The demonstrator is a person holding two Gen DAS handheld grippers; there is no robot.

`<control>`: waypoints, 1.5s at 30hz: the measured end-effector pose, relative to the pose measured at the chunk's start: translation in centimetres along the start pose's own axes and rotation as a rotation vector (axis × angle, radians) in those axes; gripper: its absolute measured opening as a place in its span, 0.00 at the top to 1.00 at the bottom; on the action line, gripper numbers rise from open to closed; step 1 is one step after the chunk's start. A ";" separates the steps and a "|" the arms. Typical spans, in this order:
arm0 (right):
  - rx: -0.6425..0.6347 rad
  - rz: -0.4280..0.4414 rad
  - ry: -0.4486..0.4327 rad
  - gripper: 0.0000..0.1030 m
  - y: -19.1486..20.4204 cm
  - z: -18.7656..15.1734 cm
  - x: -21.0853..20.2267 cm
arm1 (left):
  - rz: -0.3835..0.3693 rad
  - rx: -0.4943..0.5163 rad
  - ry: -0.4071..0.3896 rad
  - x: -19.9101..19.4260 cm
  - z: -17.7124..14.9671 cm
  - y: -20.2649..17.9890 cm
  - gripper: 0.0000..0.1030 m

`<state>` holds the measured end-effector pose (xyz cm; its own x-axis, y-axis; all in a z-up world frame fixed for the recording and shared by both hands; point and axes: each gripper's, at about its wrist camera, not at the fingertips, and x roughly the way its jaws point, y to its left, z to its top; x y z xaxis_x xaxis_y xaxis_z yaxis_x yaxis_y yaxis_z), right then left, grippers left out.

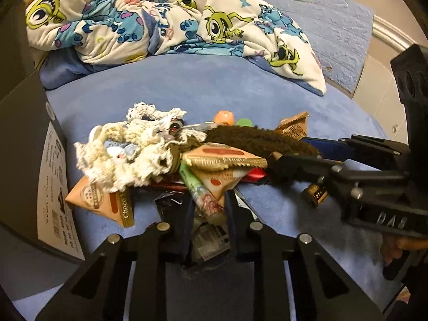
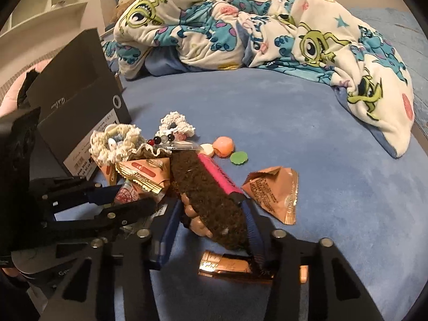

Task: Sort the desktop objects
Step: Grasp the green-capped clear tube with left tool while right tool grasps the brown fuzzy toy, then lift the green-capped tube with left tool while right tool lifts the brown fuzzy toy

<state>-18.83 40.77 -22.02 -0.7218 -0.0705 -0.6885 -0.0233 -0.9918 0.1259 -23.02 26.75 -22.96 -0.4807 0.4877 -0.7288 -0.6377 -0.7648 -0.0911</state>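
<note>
Where clutter (image 2: 187,176) lies, blue bedding (image 2: 294,133) spreads.

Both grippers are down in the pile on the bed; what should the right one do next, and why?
Probably lift the right gripper straight up a little: its fingers flank and seem to press the brown fuzzy clip, which lies against the pink bar, so a small lift should separate them.

Pile: I'm seeing the clutter (image 2: 165,165) lying on the bed (image 2: 294,123), before the blanket (image 2: 267,32).
Box (image 2: 80,101): standing left of it.
Lone packet (image 2: 275,195): lying right.
</note>
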 end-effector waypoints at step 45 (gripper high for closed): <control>0.021 -0.027 -0.065 0.54 -0.2 1.4 -6.9 | 0.039 -0.007 -0.129 -9.4 2.1 0.5 0.90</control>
<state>-14.85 41.65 -16.33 -0.7643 -0.0359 -0.6439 -0.0573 -0.9907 0.1232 -20.09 22.70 -14.77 -0.5789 0.5074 -0.6383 -0.6131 -0.7870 -0.0696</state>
